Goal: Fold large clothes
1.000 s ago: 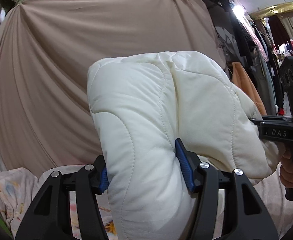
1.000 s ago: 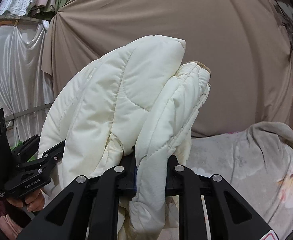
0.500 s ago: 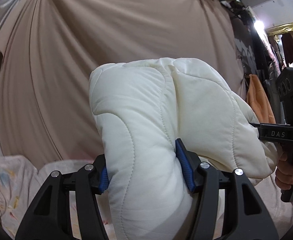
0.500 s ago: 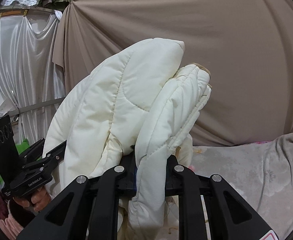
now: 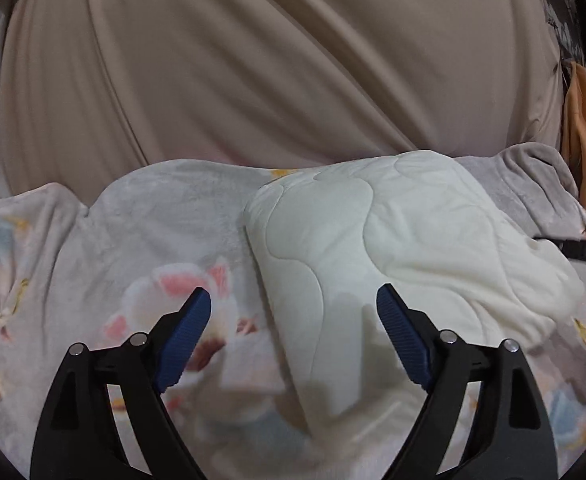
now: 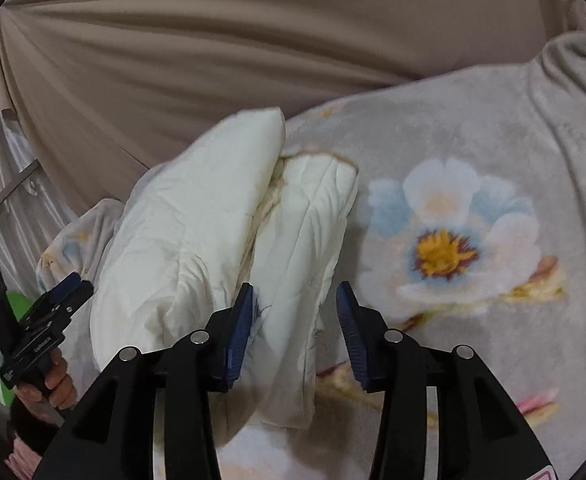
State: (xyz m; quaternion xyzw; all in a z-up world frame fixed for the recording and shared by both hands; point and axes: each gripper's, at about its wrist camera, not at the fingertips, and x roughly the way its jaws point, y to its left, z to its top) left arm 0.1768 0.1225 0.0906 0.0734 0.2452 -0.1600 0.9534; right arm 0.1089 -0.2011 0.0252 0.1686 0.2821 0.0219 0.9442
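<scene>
Folded quilted jacket [image 5: 393, 248] on floral blanket [image 5: 133, 240]

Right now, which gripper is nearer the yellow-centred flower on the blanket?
Right. The right gripper, opening astride the folded cream jacket's edge, sits just beside the flower. The left gripper, also opening, works the jacket's far end.

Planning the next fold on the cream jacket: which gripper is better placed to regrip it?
Right, marginally. The right gripper, jaws opening, straddles the quilted jacket's near edge. The left gripper, also opening, has the jacket beside one pad only and floral blanket under the other.
</scene>
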